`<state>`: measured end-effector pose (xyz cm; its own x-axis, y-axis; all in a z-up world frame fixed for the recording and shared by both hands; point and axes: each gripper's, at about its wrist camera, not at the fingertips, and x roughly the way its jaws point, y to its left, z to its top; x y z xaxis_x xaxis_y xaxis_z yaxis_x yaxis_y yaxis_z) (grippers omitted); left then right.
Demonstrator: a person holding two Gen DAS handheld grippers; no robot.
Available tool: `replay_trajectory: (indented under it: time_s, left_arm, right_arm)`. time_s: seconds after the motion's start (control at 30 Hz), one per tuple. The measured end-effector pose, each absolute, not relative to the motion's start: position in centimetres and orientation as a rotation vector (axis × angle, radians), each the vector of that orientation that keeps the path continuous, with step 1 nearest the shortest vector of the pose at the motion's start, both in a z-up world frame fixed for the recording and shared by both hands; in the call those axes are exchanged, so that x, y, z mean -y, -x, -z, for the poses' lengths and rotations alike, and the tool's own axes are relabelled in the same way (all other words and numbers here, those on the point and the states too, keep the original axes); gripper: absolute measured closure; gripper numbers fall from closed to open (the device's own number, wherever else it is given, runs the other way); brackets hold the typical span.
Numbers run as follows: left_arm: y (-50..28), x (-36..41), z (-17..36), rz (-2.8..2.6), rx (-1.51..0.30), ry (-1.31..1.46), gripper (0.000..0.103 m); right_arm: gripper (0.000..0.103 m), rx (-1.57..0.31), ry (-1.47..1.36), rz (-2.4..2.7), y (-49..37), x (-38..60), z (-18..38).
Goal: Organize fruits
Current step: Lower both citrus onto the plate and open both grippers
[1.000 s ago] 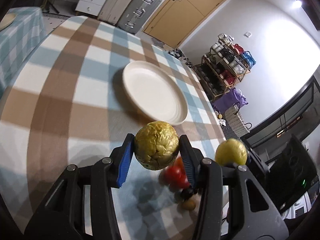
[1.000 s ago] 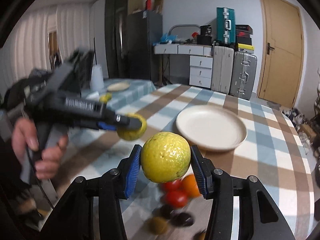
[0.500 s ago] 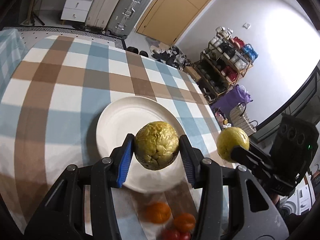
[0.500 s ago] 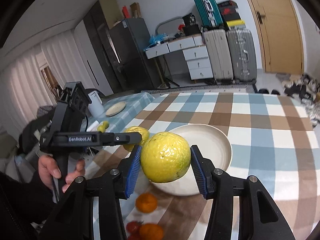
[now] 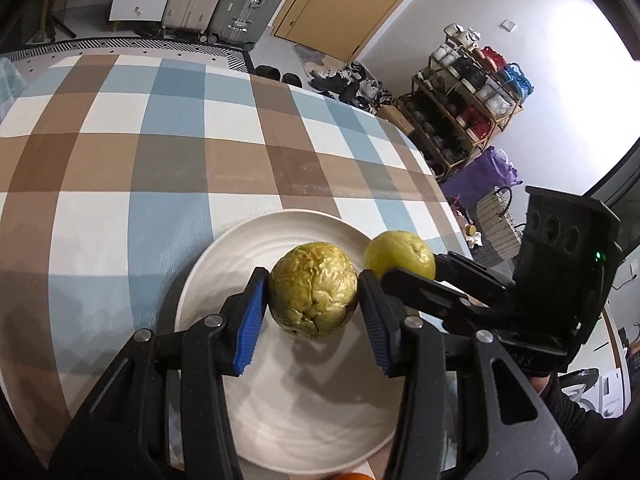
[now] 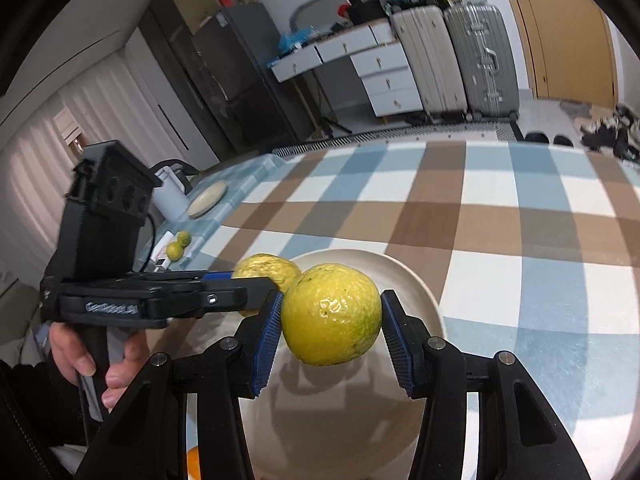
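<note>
Left gripper: fingers clenched on a wrinkled yellow-green fruit, held above the white plate.
Right gripper: fingers grasping a smooth yellow citrus, over the plate's right rim, just beside the other fruit.
Counter: checkered cloth lies bare from the plate to the far edge.

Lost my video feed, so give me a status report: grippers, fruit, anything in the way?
Left gripper shut on wrinkled fruit. Right gripper shut on yellow citrus. Both over white plate, close together. Nothing on the plate.
</note>
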<state>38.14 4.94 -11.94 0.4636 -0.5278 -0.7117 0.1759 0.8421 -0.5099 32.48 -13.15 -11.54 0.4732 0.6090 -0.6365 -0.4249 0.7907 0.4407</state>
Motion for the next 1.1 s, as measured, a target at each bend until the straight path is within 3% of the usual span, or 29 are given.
replay_trajectory:
  time_s: [0.5, 0.57, 0.63, 0.87, 0.93, 1.1]
  left_arm:
    - [-39.9, -5.2, 14.0, 0.413, -1.023, 0.414, 0.058]
    - [-39.8, -5.3, 13.7, 0.396, -1.022, 0.410, 0.051]
    - [-39.4, -5.4, 13.2, 0.398, -1.015, 0.418, 0.045]
    - [-35.8, -6.3, 9.7, 0.353, -0.958, 0.402, 0.024]
    - [-34.2, -6.5, 8.6, 0.342, -0.945, 0.398, 0.023]
    - [-29.3, -6.3, 5.7, 0.313, -0.894, 0.347, 0.020]
  right_arm:
    - [0.052, -0.937, -0.278, -0.635, -34.9, 12.3, 13.8]
    - [0.048, -0.924, -0.289, -0.620, -34.9, 12.4, 13.7]
    - [0.036, -0.918, -0.319, -0.617, -34.6, 12.7, 13.3]
    - [0.014, -0.814, -0.357, -0.600, -31.3, 14.5, 9.6]
    - [0.002, -0.782, -0.356, -0.598, -30.0, 15.0, 8.4]
    - [0.000, -0.700, -0.342, -0.576, -25.3, 16.3, 5.3]
